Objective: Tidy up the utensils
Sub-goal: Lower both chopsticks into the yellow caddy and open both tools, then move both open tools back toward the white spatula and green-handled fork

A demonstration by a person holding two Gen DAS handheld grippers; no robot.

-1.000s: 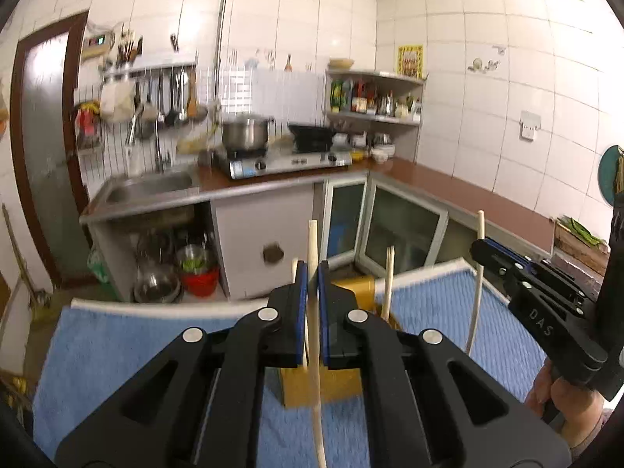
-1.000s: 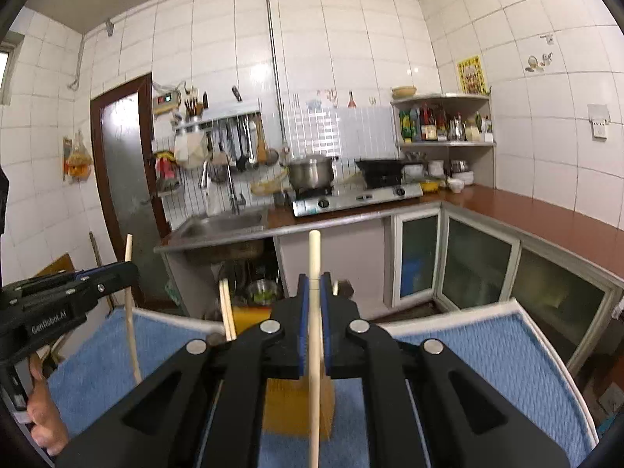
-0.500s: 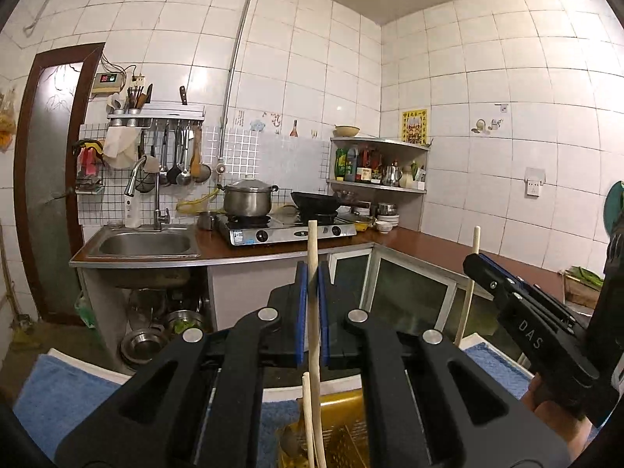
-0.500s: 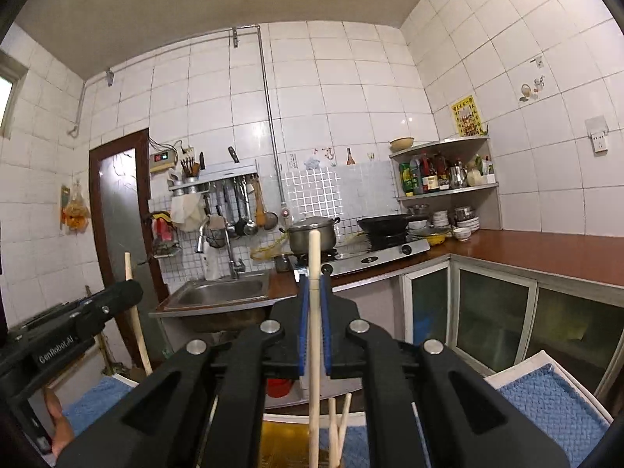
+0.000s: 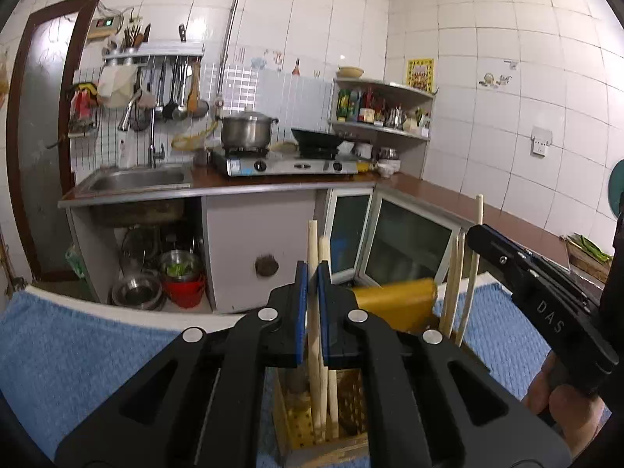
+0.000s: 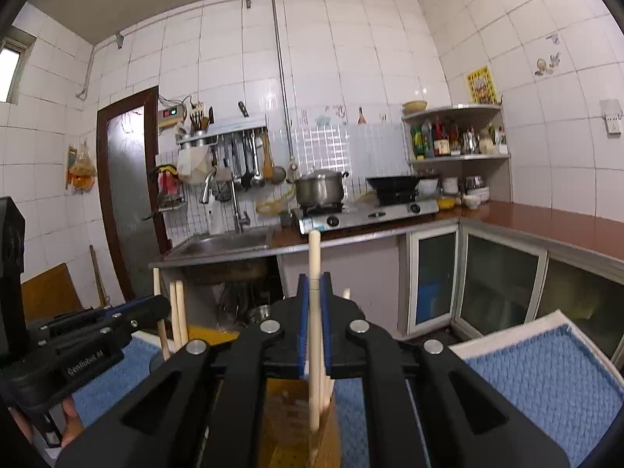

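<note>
My left gripper is shut on an upright pale wooden chopstick. The stick's lower end reaches into the yellow perforated utensil holder just below the jaws, where other chopsticks stand. In the right wrist view my right gripper is shut on its own chopstick, whose tip dips into the same holder. Each gripper shows in the other's view: the right gripper at the right, the left gripper at the left.
A blue towel covers the table under the holder. Behind it are a counter with a sink, a gas stove with a pot and a wok, glass-door cabinets and a corner shelf of bottles. A person's hand holds the right gripper.
Both grippers have come down with their chopsticks. The holder now sits close under the jaws, and the sticks' lower ends have gone into it.
</note>
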